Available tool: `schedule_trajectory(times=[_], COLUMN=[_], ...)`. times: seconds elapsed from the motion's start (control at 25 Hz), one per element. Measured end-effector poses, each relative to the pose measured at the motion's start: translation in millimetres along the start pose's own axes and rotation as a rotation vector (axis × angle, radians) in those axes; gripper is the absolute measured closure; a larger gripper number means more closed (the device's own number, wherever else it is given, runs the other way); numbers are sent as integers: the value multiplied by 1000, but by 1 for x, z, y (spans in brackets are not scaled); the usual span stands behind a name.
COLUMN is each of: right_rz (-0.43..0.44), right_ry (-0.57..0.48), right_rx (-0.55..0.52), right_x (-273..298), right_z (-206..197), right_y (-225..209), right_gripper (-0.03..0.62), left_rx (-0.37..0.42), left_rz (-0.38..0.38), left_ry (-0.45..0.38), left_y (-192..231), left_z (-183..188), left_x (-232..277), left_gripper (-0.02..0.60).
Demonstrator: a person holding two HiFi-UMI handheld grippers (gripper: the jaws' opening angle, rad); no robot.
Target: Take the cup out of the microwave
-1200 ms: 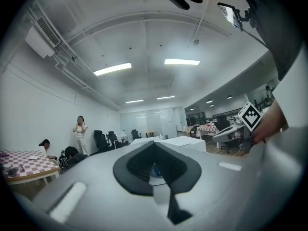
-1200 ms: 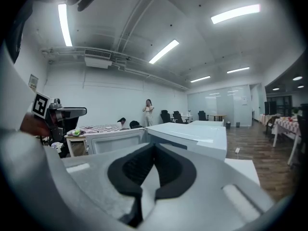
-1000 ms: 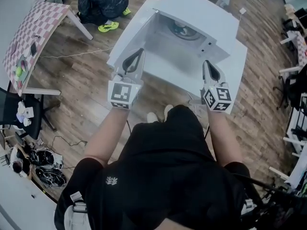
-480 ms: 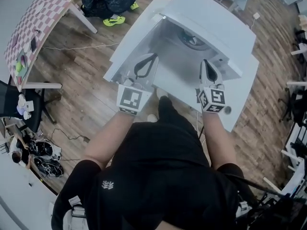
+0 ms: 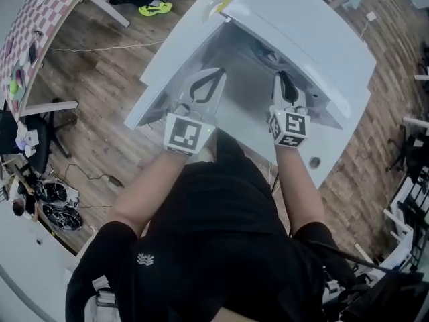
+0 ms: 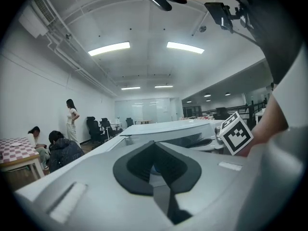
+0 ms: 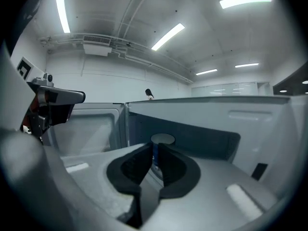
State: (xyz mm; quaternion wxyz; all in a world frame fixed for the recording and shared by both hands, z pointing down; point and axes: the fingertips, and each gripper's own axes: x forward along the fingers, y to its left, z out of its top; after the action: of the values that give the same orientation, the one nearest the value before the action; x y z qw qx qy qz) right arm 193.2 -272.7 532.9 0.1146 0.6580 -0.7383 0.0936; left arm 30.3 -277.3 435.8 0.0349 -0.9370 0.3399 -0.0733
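So the cup [image 7: 162, 139] is sitting inside the microwave [image 5: 301, 32], about mid-cavity, right in front of the right claw [image 7: 155, 147], which is basically closed with nothing in it. Left claw [image 6: 154, 143] is pinched together too, empty, over by the swung-out door [image 5: 175, 52].

Wood-plank floor [image 5: 100, 72], checkered table [image 5: 40, 19], ceiling strip lights [image 6: 109, 48]

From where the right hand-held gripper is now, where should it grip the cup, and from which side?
Grip the cup by its side wall below the rim, coming in level through the open microwave. The cup stands upright, no handle showing, so opposite sides suit the jaws. The right hand-held gripper is shut and must open first.
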Motion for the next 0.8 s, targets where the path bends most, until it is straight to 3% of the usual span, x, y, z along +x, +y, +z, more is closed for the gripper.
schedule_trajectory(times=[0.36, 0.56, 0.8], right_rz=[16, 20, 62], right_ry=[-3, -4, -12], right_rx=[-32, -43, -24], right_x=[54, 73, 92], right_z=[-21, -29, -37], right_y=[-8, -14, -15], right_gripper=[502, 348, 244], left_rx=[-16, -8, 4], left_rz=[26, 12, -13], left_ry=[35, 41, 55], left_y=[28, 30, 25], left_z=[-37, -40, -47], left_x=[29, 43, 52], left_gripper=[579, 578, 579])
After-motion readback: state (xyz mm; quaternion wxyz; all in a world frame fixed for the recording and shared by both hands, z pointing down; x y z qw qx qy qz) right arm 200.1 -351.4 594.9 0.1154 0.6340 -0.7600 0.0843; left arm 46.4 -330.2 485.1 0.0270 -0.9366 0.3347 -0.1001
